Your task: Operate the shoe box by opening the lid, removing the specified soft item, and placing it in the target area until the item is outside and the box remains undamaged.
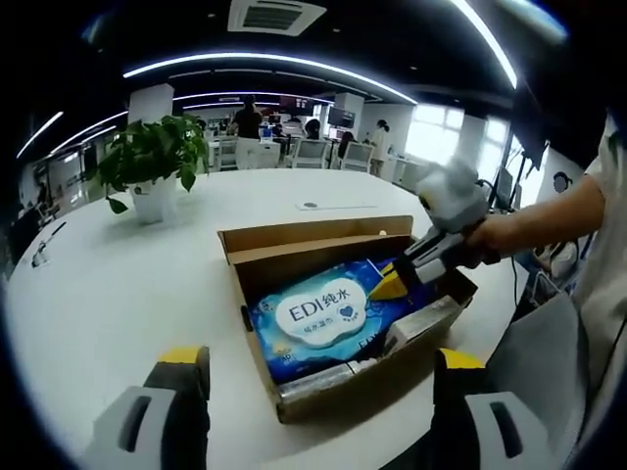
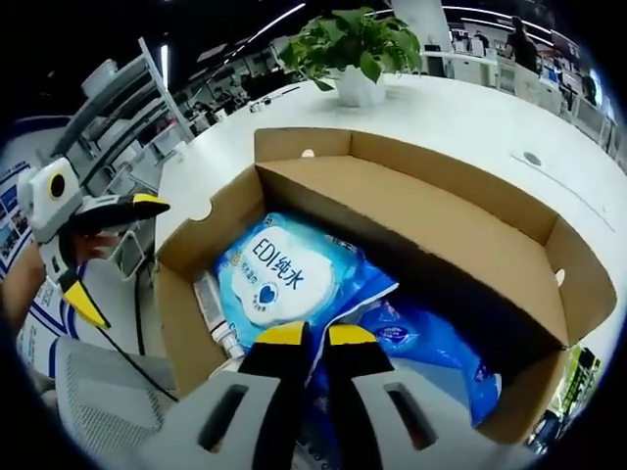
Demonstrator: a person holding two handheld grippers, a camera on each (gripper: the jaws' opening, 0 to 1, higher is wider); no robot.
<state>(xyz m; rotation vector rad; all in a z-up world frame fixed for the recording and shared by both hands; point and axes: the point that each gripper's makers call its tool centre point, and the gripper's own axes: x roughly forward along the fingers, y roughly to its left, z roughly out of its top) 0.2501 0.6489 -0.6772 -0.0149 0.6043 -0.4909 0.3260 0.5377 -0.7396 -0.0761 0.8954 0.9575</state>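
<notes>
Box [image 2: 460,225] lid open; wipes pack [image 2: 279,274] inside, unremoved; right gripper [image 2: 312,338] pressed together at pack; left gripper [image 1: 323,360] spread.

Bright, even light from ceiling strips [image 1: 294,69], mild table [image 1: 108,294] glare, heavy fisheye bending at edges.

Inside the plain brown cardboard box [image 1: 294,240], the wipes pack [image 1: 328,318] is bright blue with a white cloud-shaped label, beside the box a green-leaved plant [image 1: 152,152] in a white pot stands on the white table [image 1: 88,294].
</notes>
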